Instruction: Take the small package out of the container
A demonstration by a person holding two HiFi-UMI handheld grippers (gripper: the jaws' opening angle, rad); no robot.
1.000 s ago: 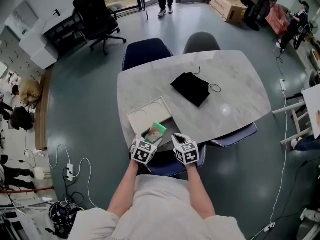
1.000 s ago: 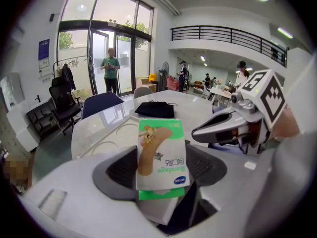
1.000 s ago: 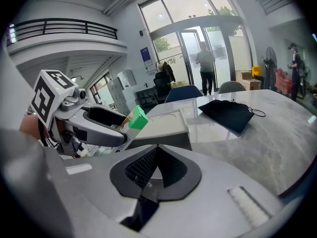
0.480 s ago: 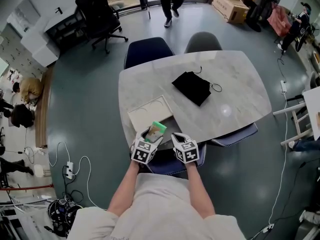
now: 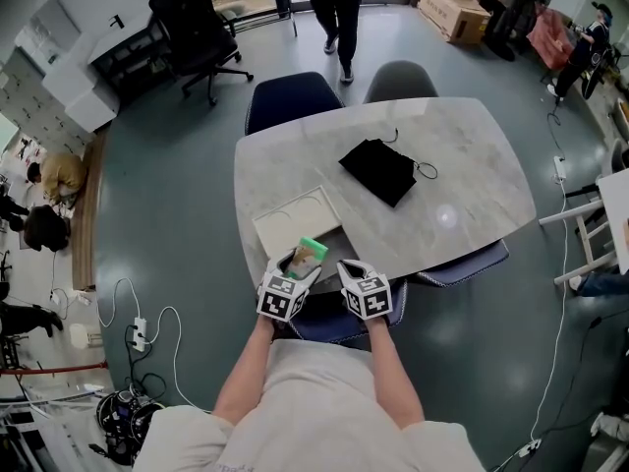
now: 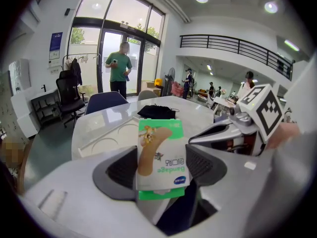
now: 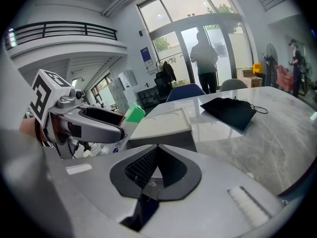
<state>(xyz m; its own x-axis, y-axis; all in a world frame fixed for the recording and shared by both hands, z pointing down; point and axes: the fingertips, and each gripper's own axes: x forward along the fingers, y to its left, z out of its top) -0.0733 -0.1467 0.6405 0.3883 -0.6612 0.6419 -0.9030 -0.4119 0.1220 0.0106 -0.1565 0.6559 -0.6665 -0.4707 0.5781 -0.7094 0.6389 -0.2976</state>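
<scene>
The small package (image 6: 159, 157) is a green and white bandage box, held upright between the jaws of my left gripper (image 6: 161, 166), which is shut on it. In the head view the package (image 5: 311, 255) hangs over the table's near edge, just above a grey open container (image 5: 332, 252) next to a flat white lid (image 5: 293, 220). My right gripper (image 5: 350, 269) stays beside the left one. Its jaws (image 7: 156, 163) are closed together with nothing between them. The right gripper view shows the package (image 7: 130, 116) in the left gripper (image 7: 94, 124).
A black drawstring pouch (image 5: 378, 172) lies mid-table on the marble top (image 5: 462, 175). Two chairs (image 5: 291, 99) stand at the far side and one chair (image 5: 454, 268) is tucked in at the near right. A person (image 5: 337, 8) walks on the floor beyond the table.
Both grippers and the package have hardly moved. The person at the back has walked nearer to the table.
</scene>
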